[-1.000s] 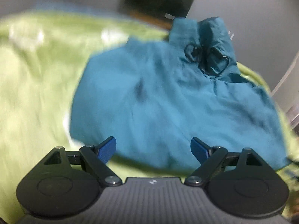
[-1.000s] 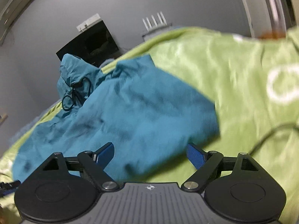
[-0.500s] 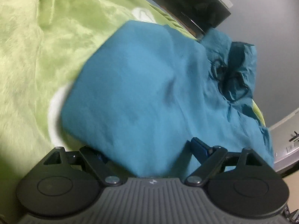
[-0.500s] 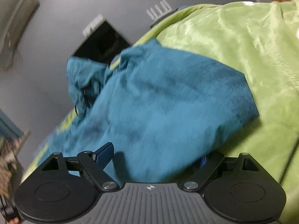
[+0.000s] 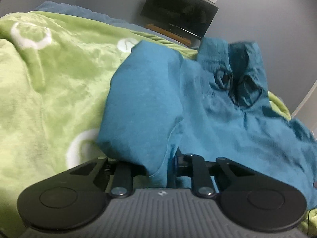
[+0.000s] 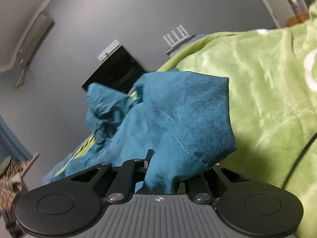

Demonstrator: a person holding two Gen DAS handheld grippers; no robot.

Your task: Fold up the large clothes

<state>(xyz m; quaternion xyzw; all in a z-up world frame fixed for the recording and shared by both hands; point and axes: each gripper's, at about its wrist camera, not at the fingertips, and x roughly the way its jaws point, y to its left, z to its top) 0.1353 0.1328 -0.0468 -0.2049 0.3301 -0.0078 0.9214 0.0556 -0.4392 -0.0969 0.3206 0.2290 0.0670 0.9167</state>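
Both grippers were wide open a moment ago; now the left gripper [image 5: 165, 166] and the right gripper [image 6: 160, 176] are closing, each pinching the near edge of the teal garment [image 5: 208, 119], likely to lift it for a fold. Its far end, with the drawstring [image 5: 235, 87], lies on the green blanket [image 5: 49, 79] covering the bed.

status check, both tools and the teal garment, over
Left tool and right tool closing, teal garment between both. Garment bunched on green blanket. Nothing in the way.
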